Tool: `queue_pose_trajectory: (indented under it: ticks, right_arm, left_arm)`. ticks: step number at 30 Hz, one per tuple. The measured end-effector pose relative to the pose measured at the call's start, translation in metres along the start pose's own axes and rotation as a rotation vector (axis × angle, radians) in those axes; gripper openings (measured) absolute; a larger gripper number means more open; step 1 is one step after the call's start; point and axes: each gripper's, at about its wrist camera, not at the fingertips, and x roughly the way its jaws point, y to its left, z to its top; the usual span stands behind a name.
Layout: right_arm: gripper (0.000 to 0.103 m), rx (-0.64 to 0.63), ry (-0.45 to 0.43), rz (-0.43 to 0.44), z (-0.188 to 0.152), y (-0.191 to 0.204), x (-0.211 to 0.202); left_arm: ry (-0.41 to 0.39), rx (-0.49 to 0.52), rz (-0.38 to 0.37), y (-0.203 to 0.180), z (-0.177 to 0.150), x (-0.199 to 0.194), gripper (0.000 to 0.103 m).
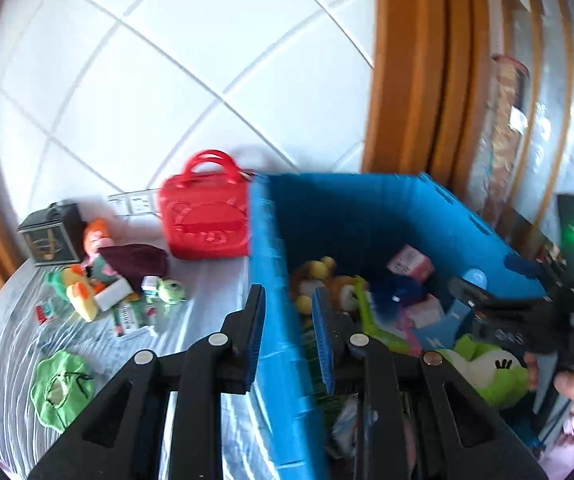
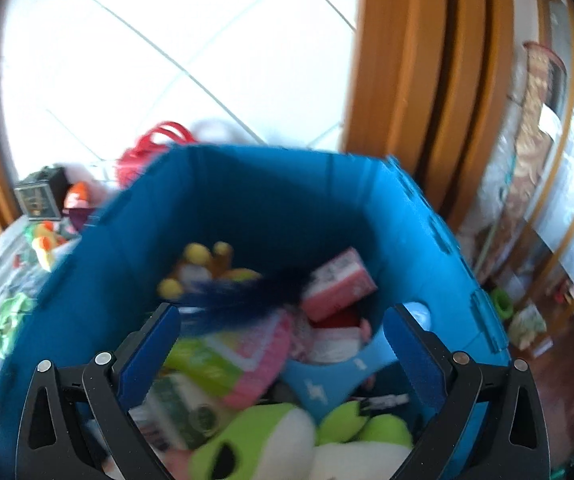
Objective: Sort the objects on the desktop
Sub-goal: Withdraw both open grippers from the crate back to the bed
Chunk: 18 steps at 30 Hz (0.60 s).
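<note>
— Left of the blue bin (image 1: 283, 360), what's around?
— Red bag (image 1: 206, 220), loose toys (image 1: 87, 300), a green cloth (image 1: 61, 390) on plastic-covered table (image 1: 191, 320); tiled wall behind.
— Grippers?
— Left gripper (image 1: 289, 308) clenched, empty, straddling the bin wall; right gripper (image 2: 283, 336) spread wide above the bin's toys.

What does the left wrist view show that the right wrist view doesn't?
Only the left wrist view shows the whole red bag, the green cloth lying flat on the table, the small green toy, and the right gripper held over the blue bin. Only the right wrist view shows the bin's right outer wall and clutter on the floor beyond it. Both show the bin holding the pink box, the green plush, and the dark box on the table.
</note>
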Motion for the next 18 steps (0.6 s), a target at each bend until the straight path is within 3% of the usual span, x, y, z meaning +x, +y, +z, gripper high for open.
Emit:
queue_pose_trajectory:
  ticks: [2, 4, 6, 12, 18]
  right_arm:
    - [0.103, -0.013, -0.046, 0.028, 0.001, 0.018, -0.019]
    - [0.103, -0.022, -0.094, 0.055, 0.002, 0.037, -0.039]
    - [0.103, -0.032, -0.126, 0.076, 0.003, 0.054, -0.056]
    - [0.103, -0.078, -0.212, 0.152, 0.002, 0.131, -0.101]
    - [0.103, -0.107, -0.193, 0.207, -0.002, 0.228, -0.106]
  left_arm:
    - [-0.023, -0.022, 0.012, 0.016, -0.003, -0.01, 0.029]
    - [-0.052, -0.045, 0.033, 0.034, -0.008, -0.023, 0.047]
    - [-0.079, -0.064, 0.046, 0.052, -0.014, -0.034, 0.056]
    - [-0.1, -0.132, 0.094, 0.13, -0.043, -0.058, 0.057]
    - [-0.072, -0.191, 0.157, 0.236, -0.092, -0.076, 0.057]
